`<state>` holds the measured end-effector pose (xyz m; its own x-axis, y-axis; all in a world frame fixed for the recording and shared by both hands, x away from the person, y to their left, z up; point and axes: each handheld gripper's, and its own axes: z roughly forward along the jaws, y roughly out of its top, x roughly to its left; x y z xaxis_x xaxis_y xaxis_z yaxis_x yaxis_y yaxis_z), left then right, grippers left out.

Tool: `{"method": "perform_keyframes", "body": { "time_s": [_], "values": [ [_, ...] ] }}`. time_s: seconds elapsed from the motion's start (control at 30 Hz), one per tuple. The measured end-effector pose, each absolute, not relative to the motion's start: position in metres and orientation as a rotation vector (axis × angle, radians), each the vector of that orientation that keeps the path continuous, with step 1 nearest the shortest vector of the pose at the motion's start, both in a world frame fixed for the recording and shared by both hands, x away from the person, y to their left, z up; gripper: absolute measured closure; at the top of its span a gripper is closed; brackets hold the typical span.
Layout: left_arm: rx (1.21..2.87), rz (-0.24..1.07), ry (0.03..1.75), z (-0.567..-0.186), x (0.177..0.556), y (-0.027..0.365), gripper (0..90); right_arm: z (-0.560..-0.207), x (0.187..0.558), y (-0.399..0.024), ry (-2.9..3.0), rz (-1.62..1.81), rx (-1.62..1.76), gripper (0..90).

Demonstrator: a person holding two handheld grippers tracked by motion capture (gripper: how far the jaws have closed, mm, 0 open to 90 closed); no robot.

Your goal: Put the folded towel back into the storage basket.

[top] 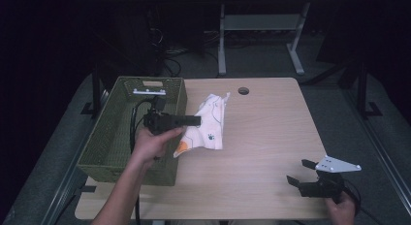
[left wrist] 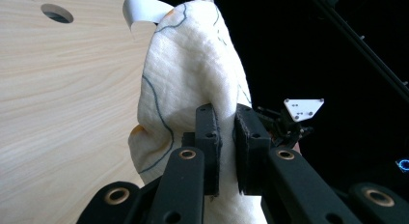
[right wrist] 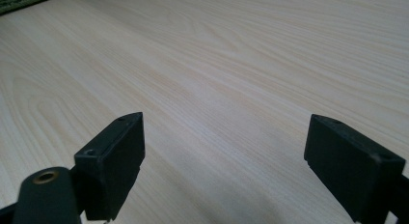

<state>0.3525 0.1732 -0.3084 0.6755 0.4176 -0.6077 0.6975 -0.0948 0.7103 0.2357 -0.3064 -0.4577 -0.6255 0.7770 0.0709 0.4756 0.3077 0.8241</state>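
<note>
— Looking across the whole setup first: the wooden table (top: pixel 261 137) takes up most of the scene, and the green woven basket (top: pixel 111 152) sits along its left edge. Big target, wide mouth.

— And the cloth?

— The white cloth (top: pixel 209 122), printed with little marks and an orange patch, hangs just right of the basket's near wall. Its upper part is lifted while its lower folds touch or nearly touch the tabletop.

— Who has it?

— The left gripper (top: pixel 196 120) does. From the left gripper view, the jaws are pinched tight on a bunched ridge of the fabric (left wrist: pixel 193 79), pads pressed close with only cloth between them. A firm bite, though on a fold rather than deep into the bulk.

— So what makes this step go well?

— My guess is the cloth is bound for the basket. It should rise high enough that the trailing hem clears the rim, then travel sideways over the opening before any release. Dragging low could snag the weave.

— And the other hand?

— The right gripper (top: pixel 303 172) rests near the table's front right corner, well apart from the cloth. Its jaws stand wide open over bare wood, with nothing between them. It could steady a dangling corner if needed.
</note>
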Motion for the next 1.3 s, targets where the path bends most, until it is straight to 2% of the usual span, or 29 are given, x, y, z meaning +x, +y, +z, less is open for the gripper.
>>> {"method": "perform_keyframes", "body": {
  "time_s": [0.83, 1.3],
  "values": [
    [1.702, -0.308, 0.920, -0.289, 0.357, 0.213, 82.1, -0.462, 0.237, -0.313, 2.199, 1.236, 1.188, 13.7],
    [1.663, -0.291, 1.005, -0.293, 0.358, 0.266, 82.0, -0.463, 0.241, -0.310, 2.209, 1.219, 1.193, 13.7]
  ]
}}
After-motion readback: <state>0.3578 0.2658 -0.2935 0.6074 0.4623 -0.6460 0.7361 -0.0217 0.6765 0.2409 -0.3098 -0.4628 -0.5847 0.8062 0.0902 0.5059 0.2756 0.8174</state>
